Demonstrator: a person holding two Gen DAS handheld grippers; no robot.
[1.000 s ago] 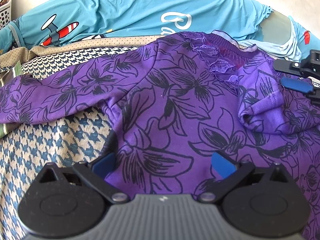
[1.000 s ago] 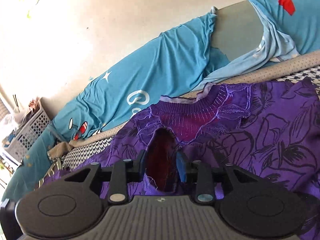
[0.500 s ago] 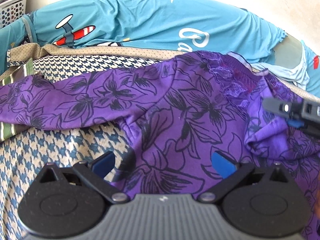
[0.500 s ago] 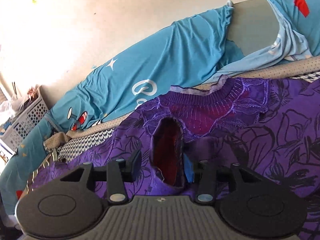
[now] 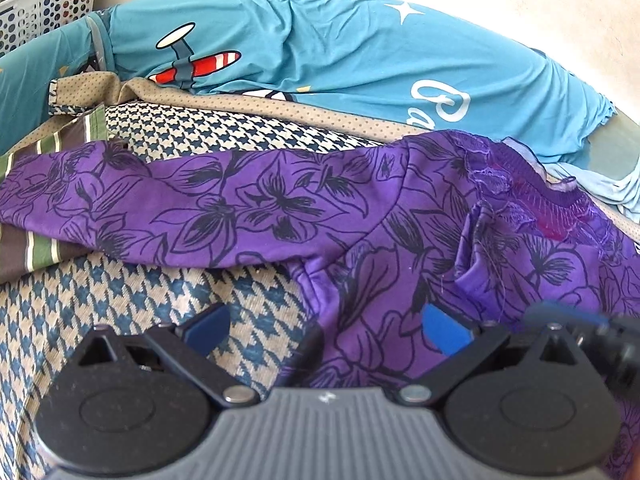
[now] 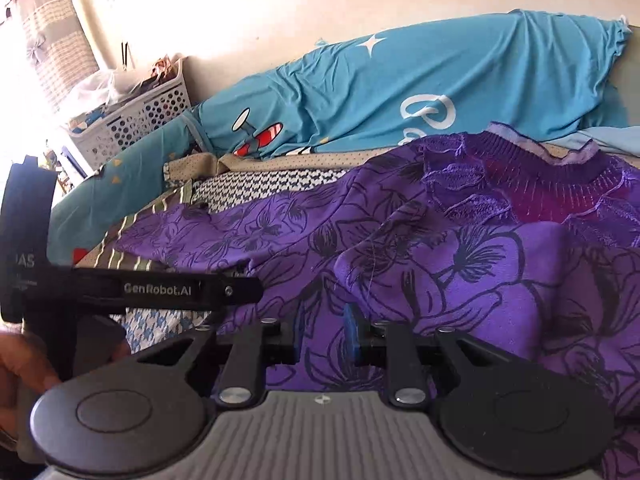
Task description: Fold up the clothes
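Purple top [image 5: 400, 216] with black flowers lies spread on the checked blanket [image 5: 140, 296], filling the left wrist view from 9 to 4 o'clock. The left gripper [image 5: 324, 324] is spread wide over its edge, pinching nothing. At 10 o'clock sits a white basket [image 5: 44, 4]; I cannot tell what is inside.

Right wrist view: the right gripper [image 6: 322, 338] has just been closing, with purple cloth between its pads. The basket [image 6: 132, 120] at 10 o'clock holds a messy heap.
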